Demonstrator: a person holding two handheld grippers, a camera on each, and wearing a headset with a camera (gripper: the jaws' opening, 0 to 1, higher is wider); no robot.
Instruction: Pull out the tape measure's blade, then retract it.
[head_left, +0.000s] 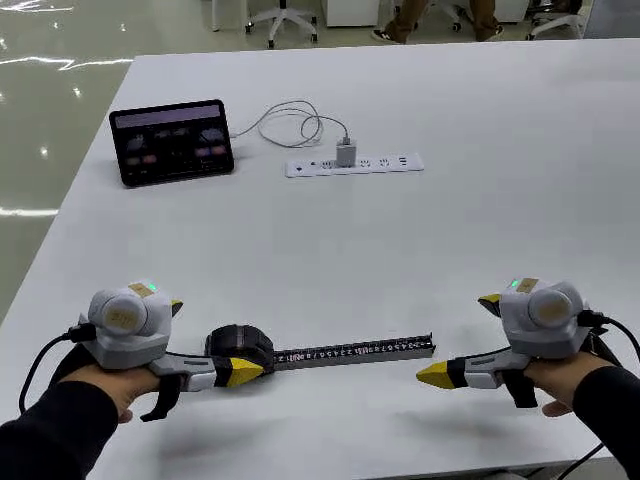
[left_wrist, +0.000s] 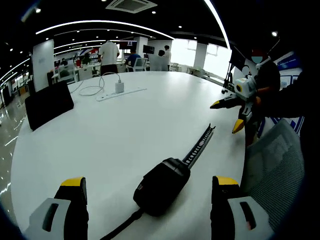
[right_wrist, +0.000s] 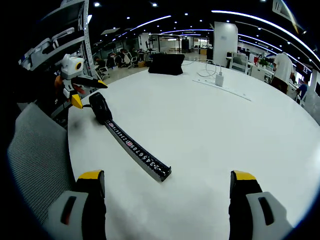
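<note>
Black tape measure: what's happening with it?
A person holds a yellow-tipped two-jaw gripper in each hand. The left gripper is open, its jaws either side of the black tape measure case on the white table. Its dark blade lies pulled out toward the right gripper, which is open, not gripping it.

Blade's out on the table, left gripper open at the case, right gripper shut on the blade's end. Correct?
No: the right gripper is open, not shut on the blade. The right gripper view shows its jaws spread wide, with the blade's end lying free on the table. The rest holds.
</note>
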